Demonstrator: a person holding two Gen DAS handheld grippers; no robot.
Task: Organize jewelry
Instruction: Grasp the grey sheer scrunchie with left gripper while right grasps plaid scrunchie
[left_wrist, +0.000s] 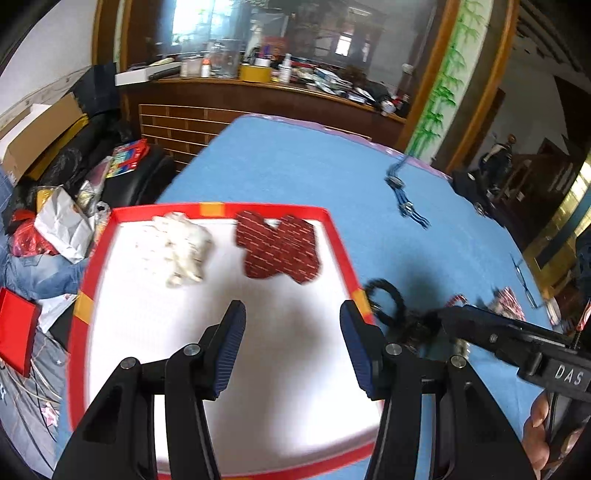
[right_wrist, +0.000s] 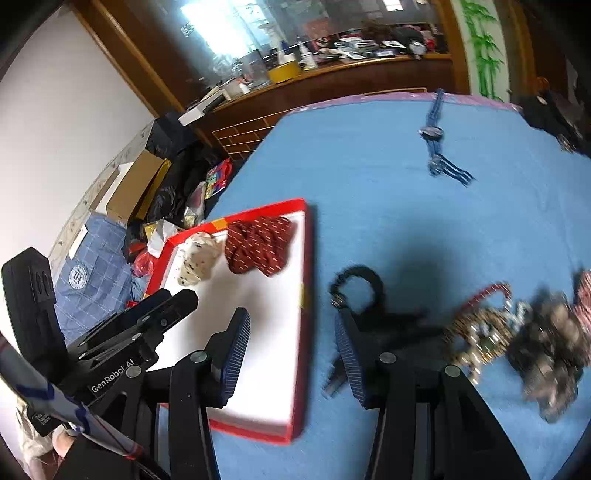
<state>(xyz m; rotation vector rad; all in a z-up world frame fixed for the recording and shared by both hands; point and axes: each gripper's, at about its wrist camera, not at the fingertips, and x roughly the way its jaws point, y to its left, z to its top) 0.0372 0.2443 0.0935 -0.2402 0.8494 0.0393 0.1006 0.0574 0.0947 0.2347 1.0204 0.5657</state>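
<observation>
Two pieces already in red-rimmed tray (left_wrist: 338, 236). Black hair loop (right_wrist: 356, 282) on blue counter (right_wrist: 369, 177), just beside tray. Both grippers' fingers spread, empty. Next, judged: right gripper (right_wrist: 291, 354) over loop, close, transfer.

Left gripper (left_wrist: 291, 325): black plastic frame, two angled fingers (left_wrist: 231, 347) wearing dark blue ribbed pads; round silver screw heads are showing at the finger pivots. Right gripper (right_wrist: 291, 343): same build, black body, blue ribbed pads, silver screws. White lettering "GenRobot.AI" is showing on the left unit's side in the right wrist view; "DAS" is reading on the right unit in the left wrist view. Bare skin of the right hand (left_wrist: 541, 432) is showing, with a thin black cable beside it.
</observation>
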